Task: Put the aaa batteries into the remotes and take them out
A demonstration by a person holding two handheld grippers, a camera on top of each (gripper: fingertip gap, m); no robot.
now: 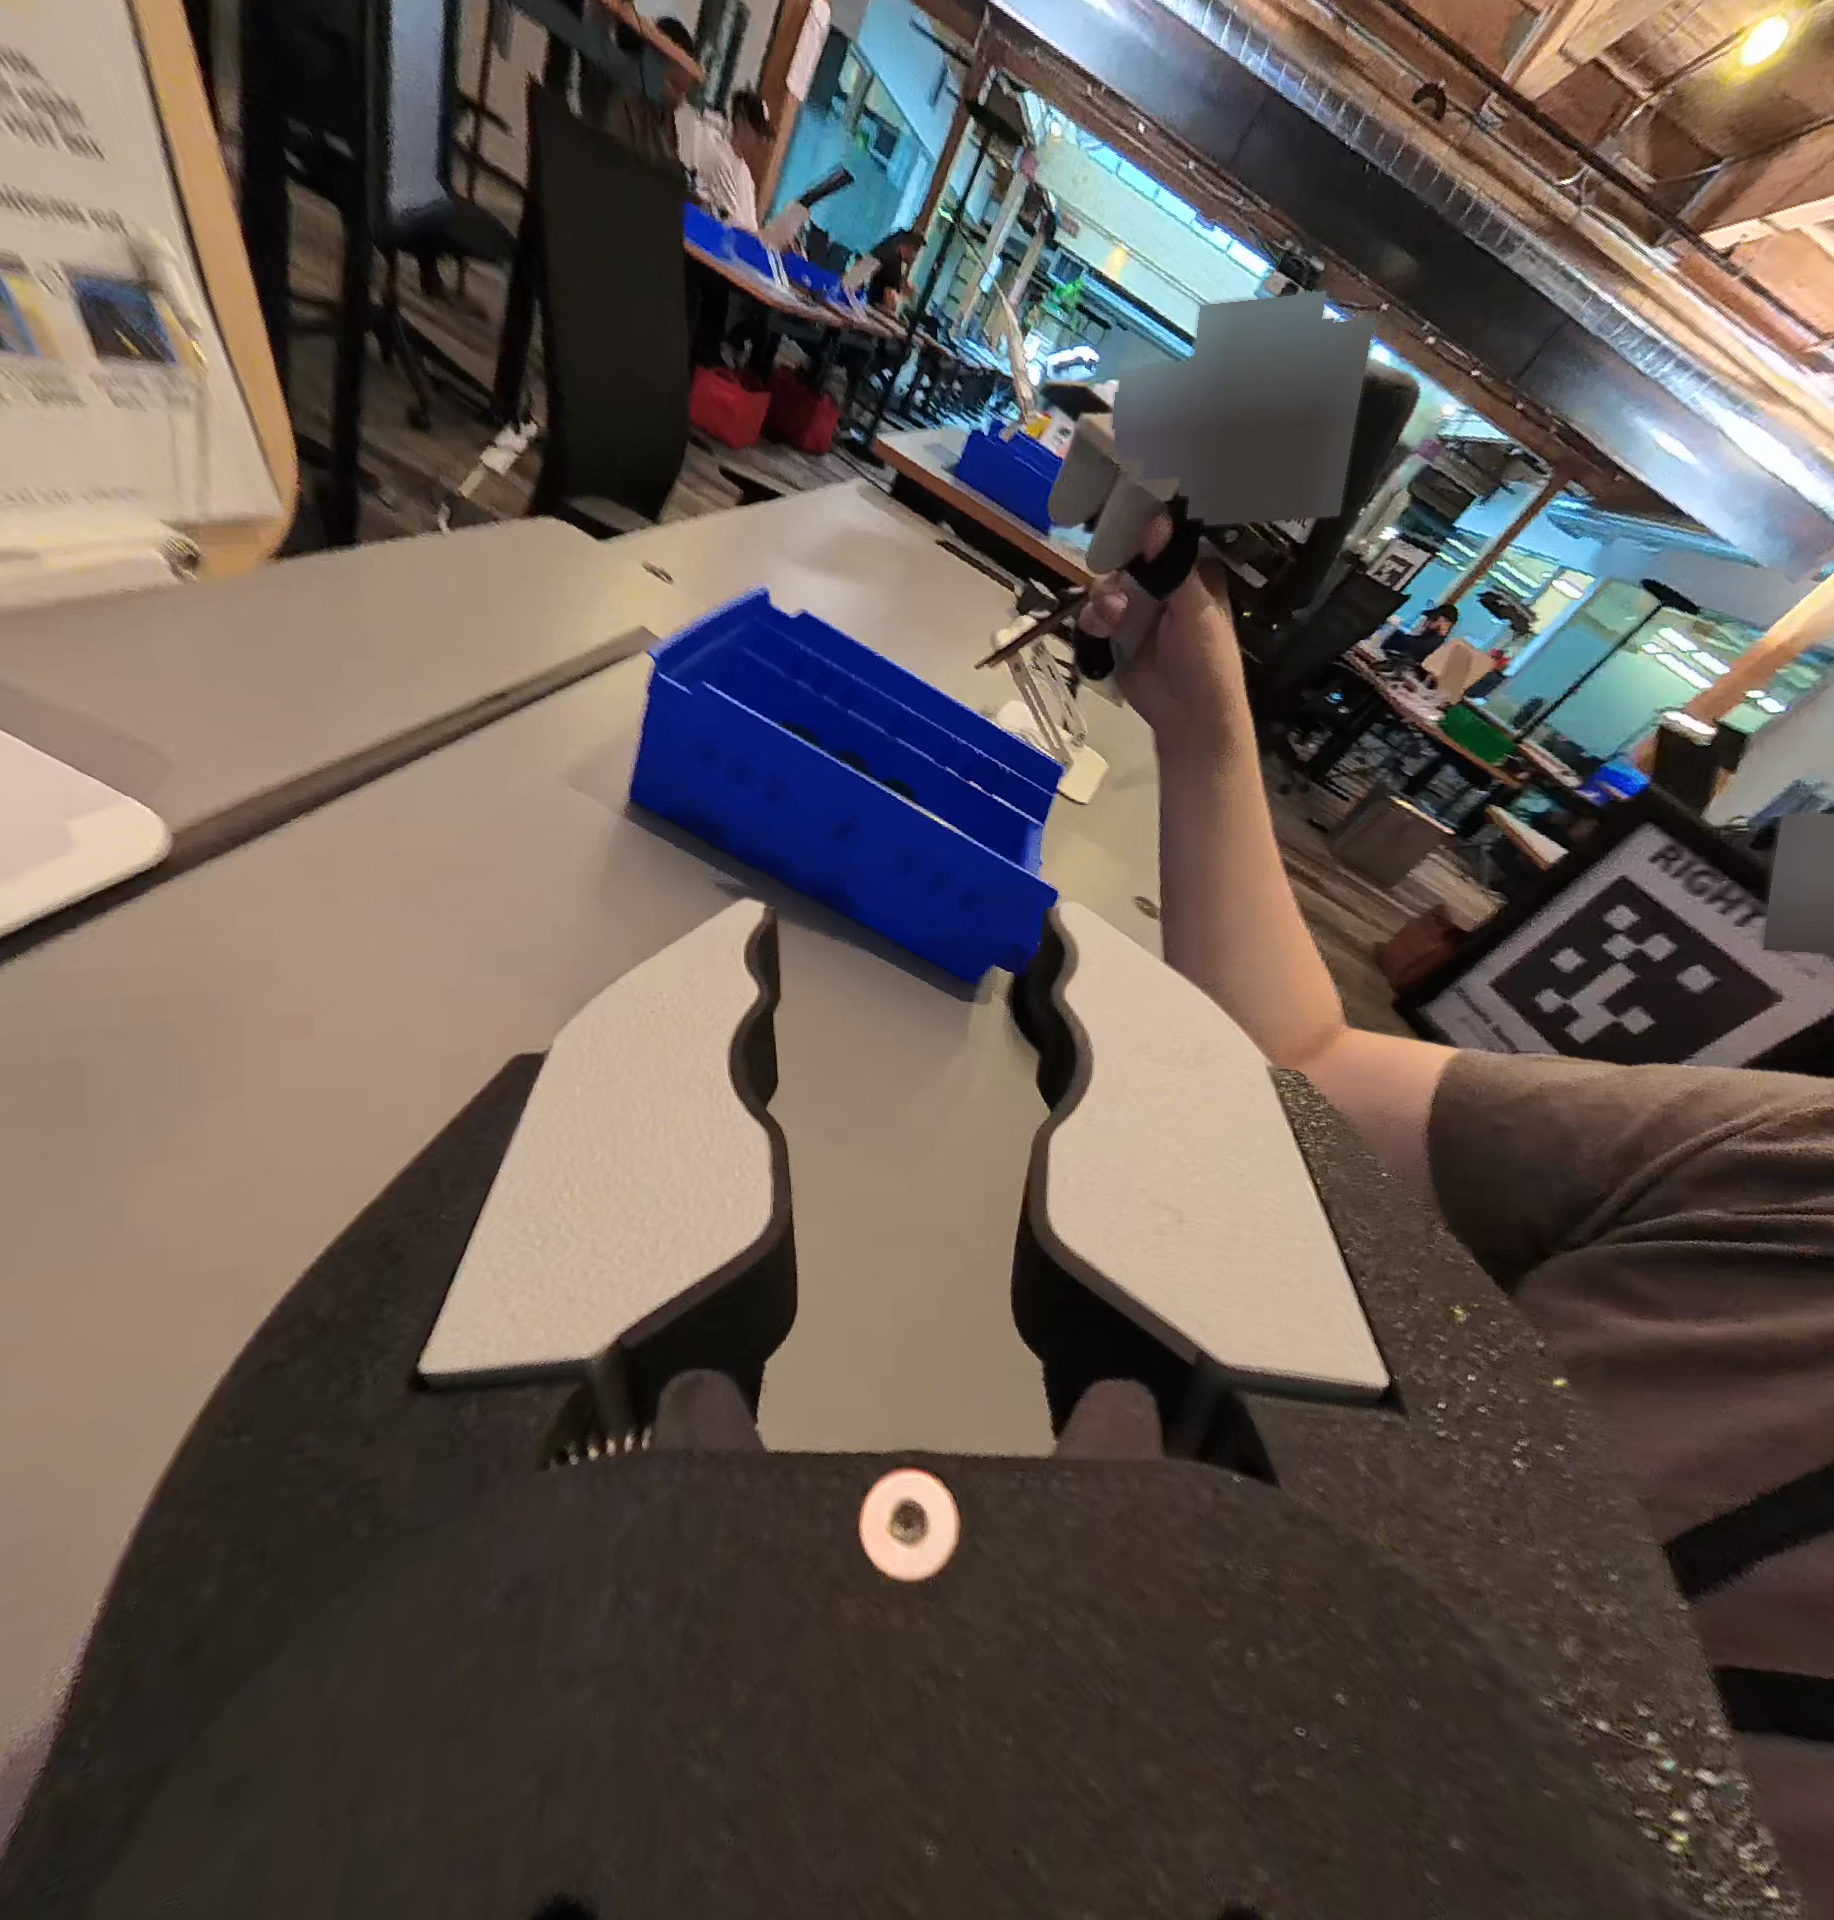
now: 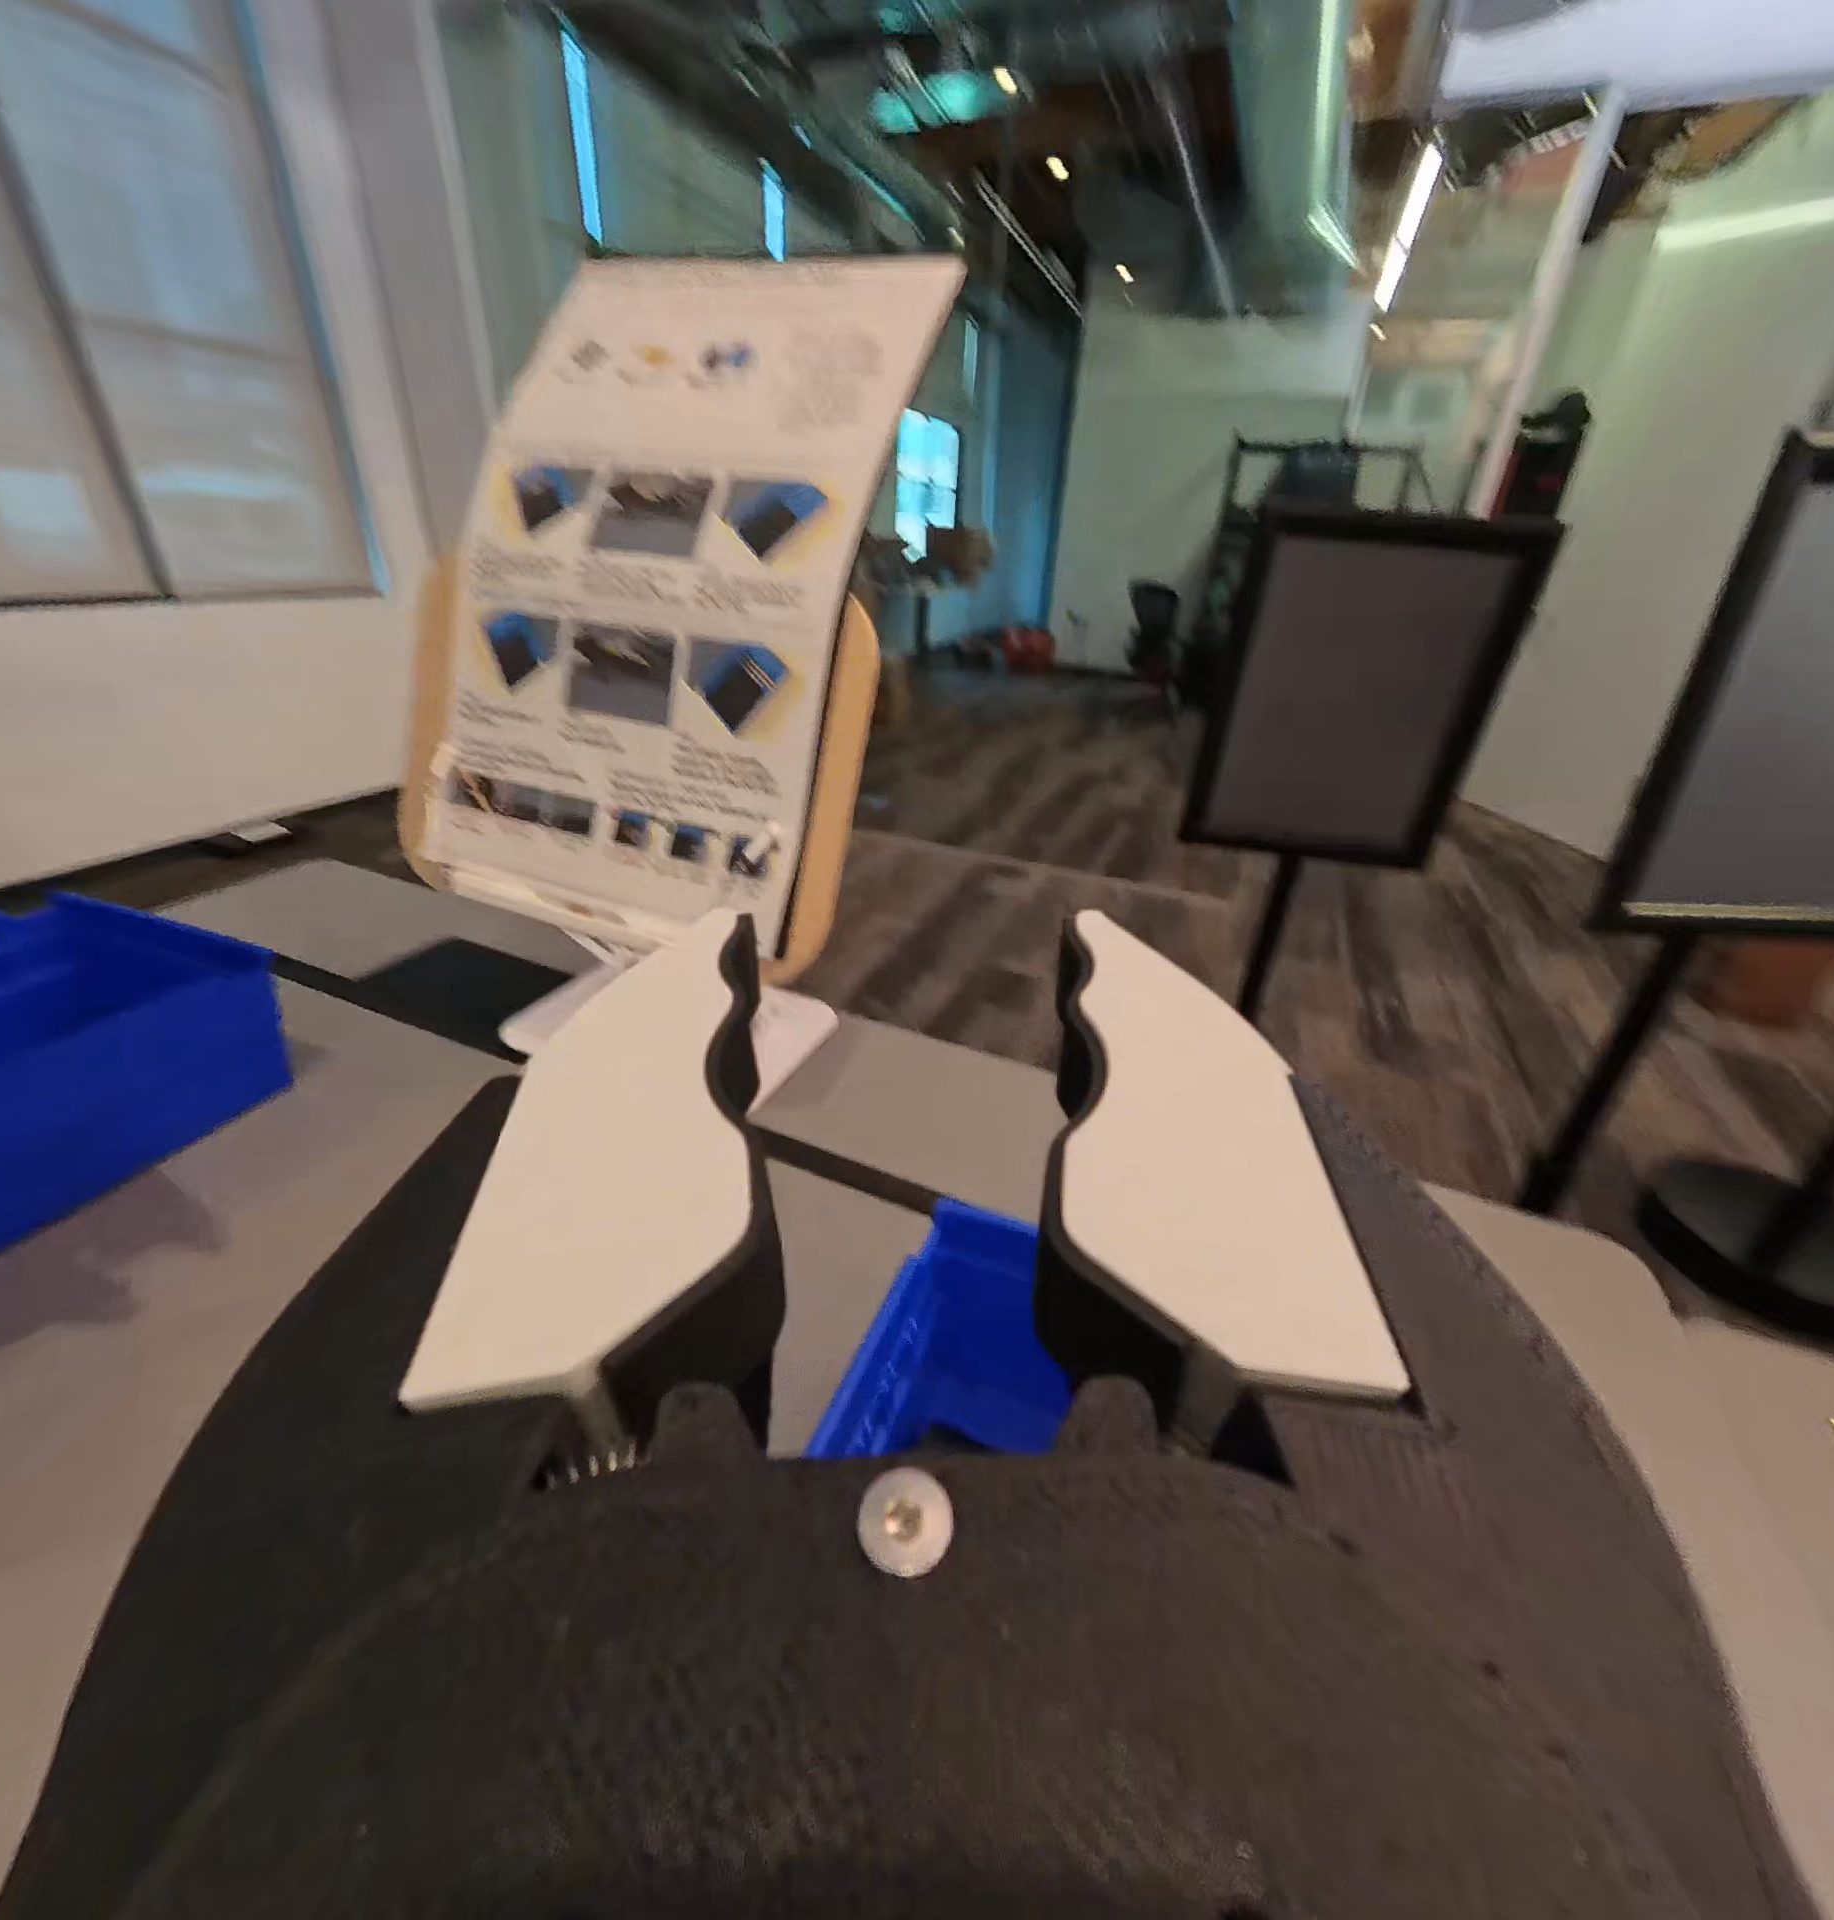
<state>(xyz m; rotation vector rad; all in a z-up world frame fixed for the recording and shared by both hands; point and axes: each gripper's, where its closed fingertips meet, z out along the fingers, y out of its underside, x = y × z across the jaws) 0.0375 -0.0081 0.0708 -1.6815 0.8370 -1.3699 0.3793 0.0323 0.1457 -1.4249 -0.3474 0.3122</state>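
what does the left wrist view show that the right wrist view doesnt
Only the left wrist view shows the person's hand raised above the grey table, the sleeve, a black-and-white marker board, and people at far benches.

Only the right wrist view shows the whole instruction sheet on its stand, two black-framed floor signs, and a second blue bin at the left edge.

Both show an open, empty gripper, left gripper and right gripper, and a blue bin ahead on the table.
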